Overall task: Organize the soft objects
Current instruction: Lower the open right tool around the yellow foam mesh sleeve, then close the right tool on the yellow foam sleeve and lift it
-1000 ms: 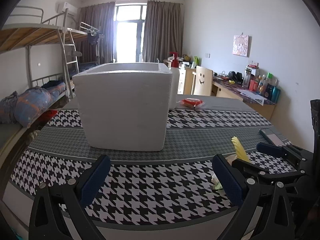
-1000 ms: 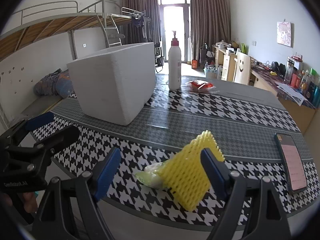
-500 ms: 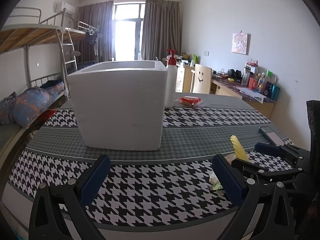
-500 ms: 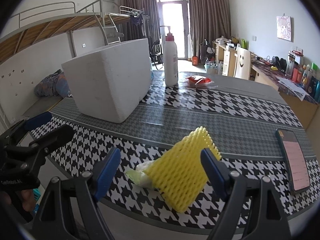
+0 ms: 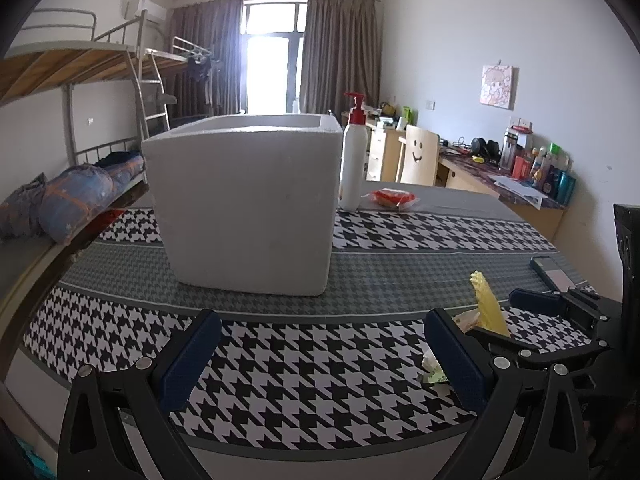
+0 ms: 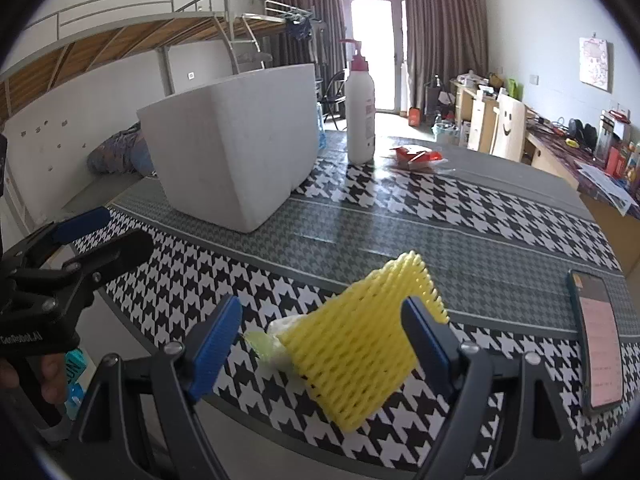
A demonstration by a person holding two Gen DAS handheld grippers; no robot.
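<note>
A yellow foam net sleeve [image 6: 368, 340] with a pale crumpled bag [image 6: 272, 338] under it lies near the table's front edge, between the spread fingers of my right gripper [image 6: 320, 336], which is open around it without touching. It also shows in the left wrist view [image 5: 488, 308]. My left gripper [image 5: 320, 356] is open and empty over the houndstooth cloth, facing a white foam box [image 5: 248, 204]. The box also stands at the left in the right wrist view [image 6: 236, 148].
A white pump bottle [image 6: 360, 112] stands beside the box, with a red packet [image 6: 416, 156] behind it. A phone [image 6: 600, 332] lies at the right front of the table. A bunk bed is on the left, desks on the right.
Both grippers have drawn back and down a little; the box looks smaller and the pump bottle has come into the left view. Both stay open.
</note>
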